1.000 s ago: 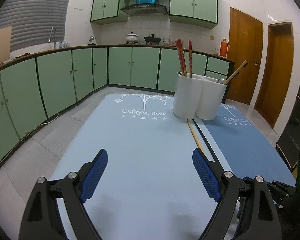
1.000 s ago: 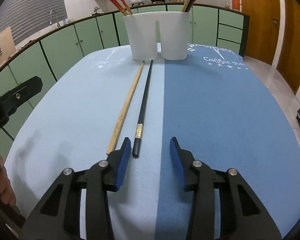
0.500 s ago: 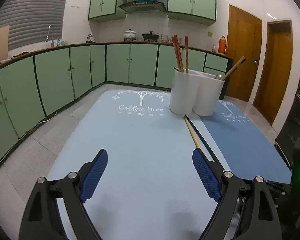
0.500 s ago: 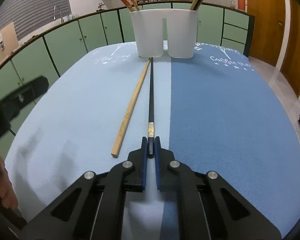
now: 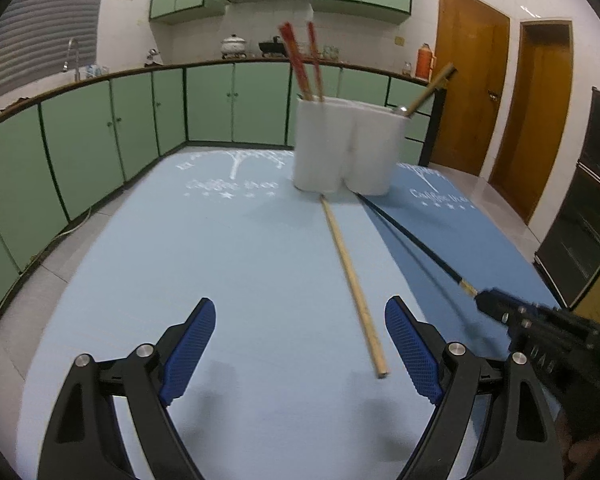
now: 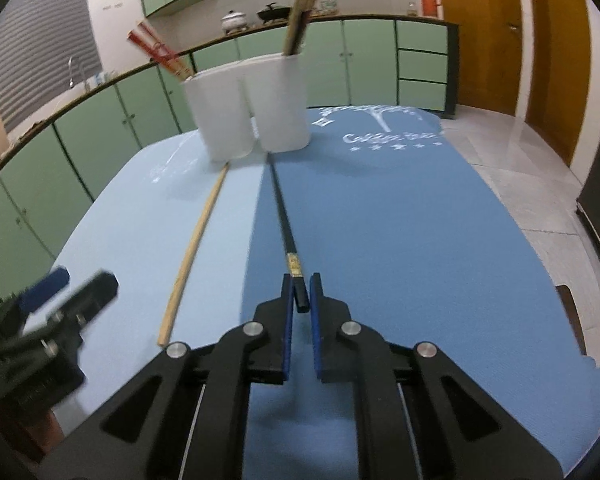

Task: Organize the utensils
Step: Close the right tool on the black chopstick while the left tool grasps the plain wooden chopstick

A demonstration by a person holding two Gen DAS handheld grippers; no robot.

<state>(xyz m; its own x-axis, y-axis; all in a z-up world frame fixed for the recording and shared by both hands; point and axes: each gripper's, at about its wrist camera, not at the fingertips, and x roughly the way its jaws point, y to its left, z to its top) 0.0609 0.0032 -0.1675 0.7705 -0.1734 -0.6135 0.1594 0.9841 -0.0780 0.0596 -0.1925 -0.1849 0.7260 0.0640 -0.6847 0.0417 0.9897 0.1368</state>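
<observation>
Since a second ago your right gripper clamped the black chopstick's end; left gripper open. Such an end-pinch could let it pivot.

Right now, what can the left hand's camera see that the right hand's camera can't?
Only the left wrist view shows the open left gripper from behind its own blue pads, hovering over the light blue mat. Only the right wrist view shows, close up, the right gripper shut on the end of the black chopstick, with its gold band. Both show the wooden chopstick lying on the mat, the white holder and the red chopsticks standing in it.
</observation>
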